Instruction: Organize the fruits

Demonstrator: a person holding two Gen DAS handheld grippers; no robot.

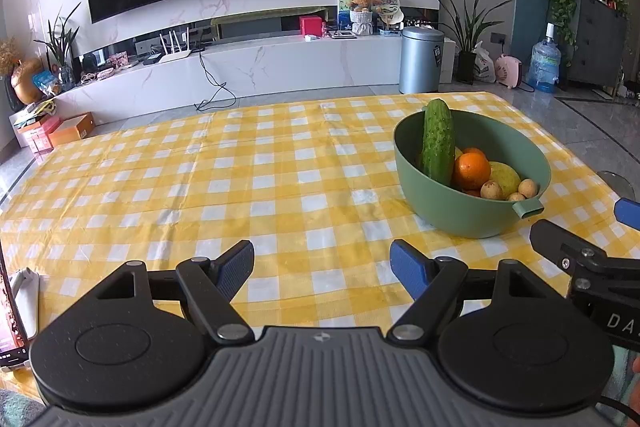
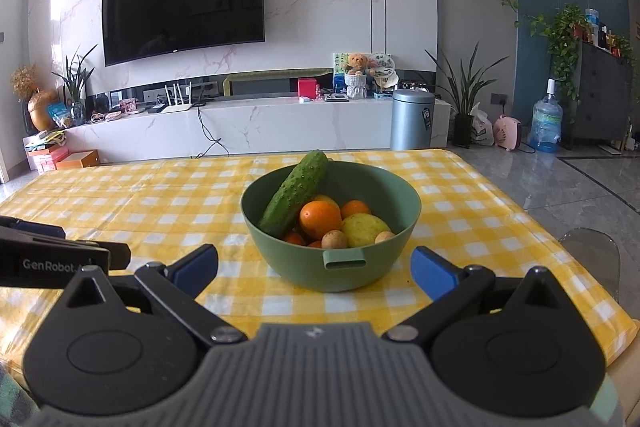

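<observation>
A round sage-green plastic bowl [image 2: 332, 259] with a small slotted tab on its near rim stands on the desk [image 1: 200, 187], which is covered with a yellow-and-white checked cloth. Inside the bowl, a long bumpy dark-green cucumber [image 2: 296, 199] leans against the far-left wall, its tip rising above the rim. Beside it lies a round orange [image 2: 320, 219], with a second orange [image 2: 356, 207] behind it. A pale yellow-green pear-like fruit [image 2: 364, 229] rests toward the near right, and several small tan round fruits [image 1: 492, 190] sit along the near edge.

The left hand-held gripper [image 1: 322, 267] hovers low over the bare cloth, left of the bowl, its blue-padded fingers spread well apart with nothing between them. The right hand-held gripper [image 2: 314, 267] faces the bowl straight on, its blue fingers [image 2: 434, 273] likewise wide apart and holding nothing; the bowl's near side sits in the gap between them in the right wrist view, though contact cannot be judged. Each gripper shows at the edge of the other's view.

Beyond the desk stand a dark wall-mounted television [image 2: 182, 3], a long white marble-patterned cabinet [image 2: 260, 127] and a silver cylindrical bin [image 2: 412, 119].
</observation>
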